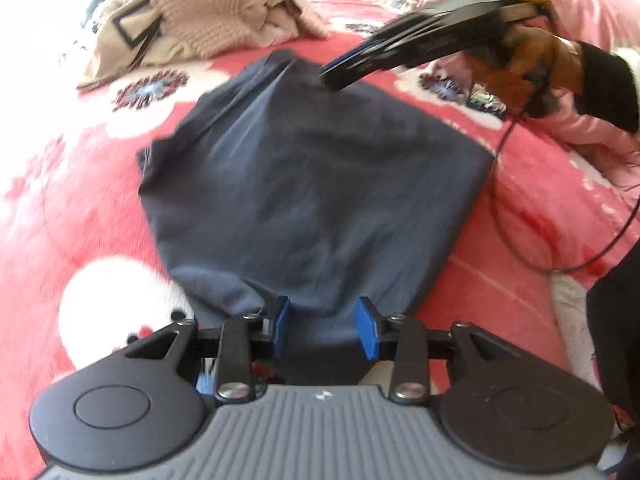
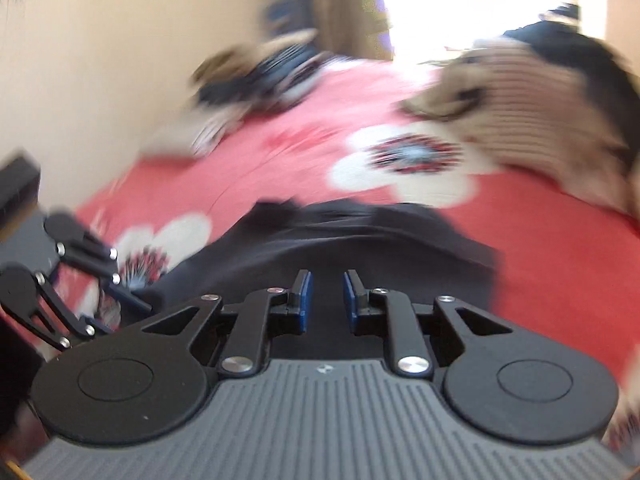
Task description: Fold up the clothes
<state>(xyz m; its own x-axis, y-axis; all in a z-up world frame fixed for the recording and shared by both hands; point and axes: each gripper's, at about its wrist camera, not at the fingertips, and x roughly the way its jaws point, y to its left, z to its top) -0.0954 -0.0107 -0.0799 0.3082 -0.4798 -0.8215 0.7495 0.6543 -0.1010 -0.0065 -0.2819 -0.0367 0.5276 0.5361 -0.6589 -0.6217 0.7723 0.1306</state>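
Red floral bedspread (image 1: 60, 184) — 1 navy garment (image 1: 312, 184), 2 clothes piles (image 1: 192, 20).

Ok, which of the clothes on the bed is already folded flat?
The dark navy garment, lying flat right ahead of the left gripper. The beige knit pile behind it is a crumpled heap.

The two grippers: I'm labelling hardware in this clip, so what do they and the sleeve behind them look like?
Both are alike: the left gripper and right gripper have black linkage arms with silver screws, blue pads, round black side discs and a ribbed grey body. A thin black cable trails from the right one. The hand wears a black cuff.
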